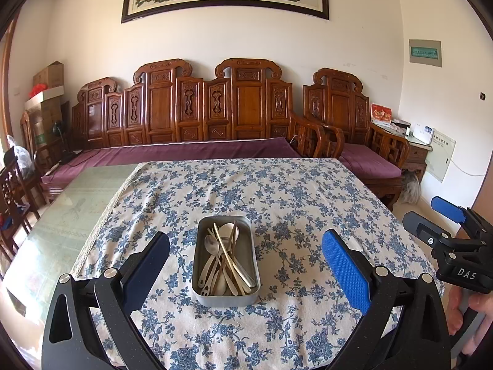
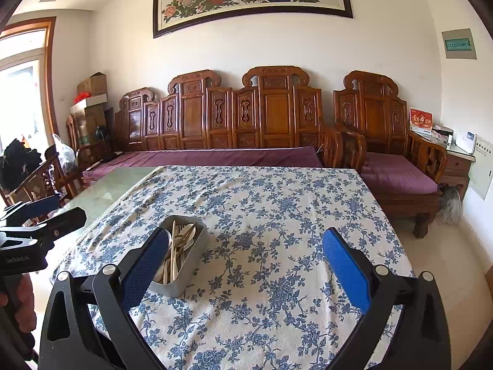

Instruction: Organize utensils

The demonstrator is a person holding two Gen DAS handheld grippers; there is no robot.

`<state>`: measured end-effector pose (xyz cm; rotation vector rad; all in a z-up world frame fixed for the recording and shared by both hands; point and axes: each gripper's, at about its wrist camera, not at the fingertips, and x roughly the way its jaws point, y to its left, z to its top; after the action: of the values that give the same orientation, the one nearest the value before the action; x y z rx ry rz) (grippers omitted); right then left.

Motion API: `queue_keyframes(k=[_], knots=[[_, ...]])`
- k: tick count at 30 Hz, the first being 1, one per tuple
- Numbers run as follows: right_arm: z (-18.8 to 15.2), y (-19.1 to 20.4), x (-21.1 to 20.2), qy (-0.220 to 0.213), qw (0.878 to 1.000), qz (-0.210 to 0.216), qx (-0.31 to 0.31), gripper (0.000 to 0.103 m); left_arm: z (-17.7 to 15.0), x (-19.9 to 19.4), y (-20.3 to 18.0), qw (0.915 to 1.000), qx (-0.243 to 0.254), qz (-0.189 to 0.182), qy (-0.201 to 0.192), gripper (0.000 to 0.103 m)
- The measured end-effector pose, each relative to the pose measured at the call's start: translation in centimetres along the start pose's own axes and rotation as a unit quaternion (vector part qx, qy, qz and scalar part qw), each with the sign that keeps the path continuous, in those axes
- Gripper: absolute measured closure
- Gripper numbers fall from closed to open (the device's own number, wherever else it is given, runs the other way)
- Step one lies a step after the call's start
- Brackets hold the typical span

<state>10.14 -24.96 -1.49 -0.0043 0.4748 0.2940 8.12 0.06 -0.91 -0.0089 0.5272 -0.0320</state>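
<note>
Metal tin of jumbled utensils sits mid-worktop on the cloth. Left hand-held gripper and right hand-held gripper both hover spread wide, empty. Risk: handles apparently interlocked, so lifting one may drag others out.

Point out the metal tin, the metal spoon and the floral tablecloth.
metal tin (image 1: 256, 248), left wrist view, right wall.
metal spoon (image 1: 210, 243), left wrist view, bowl.
floral tablecloth (image 2: 277, 203), right wrist view, bare middle.
</note>
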Motion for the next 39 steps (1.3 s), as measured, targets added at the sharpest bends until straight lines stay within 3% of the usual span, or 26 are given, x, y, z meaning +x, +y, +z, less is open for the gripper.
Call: queue_keyframes(k=[39], knots=[[-0.27, 0.06, 0.21, 0.002, 1.0, 0.001, 0.0, 0.002, 0.33, -0.24, -0.26, 1.0, -0.002, -0.003, 0.0, 0.008]])
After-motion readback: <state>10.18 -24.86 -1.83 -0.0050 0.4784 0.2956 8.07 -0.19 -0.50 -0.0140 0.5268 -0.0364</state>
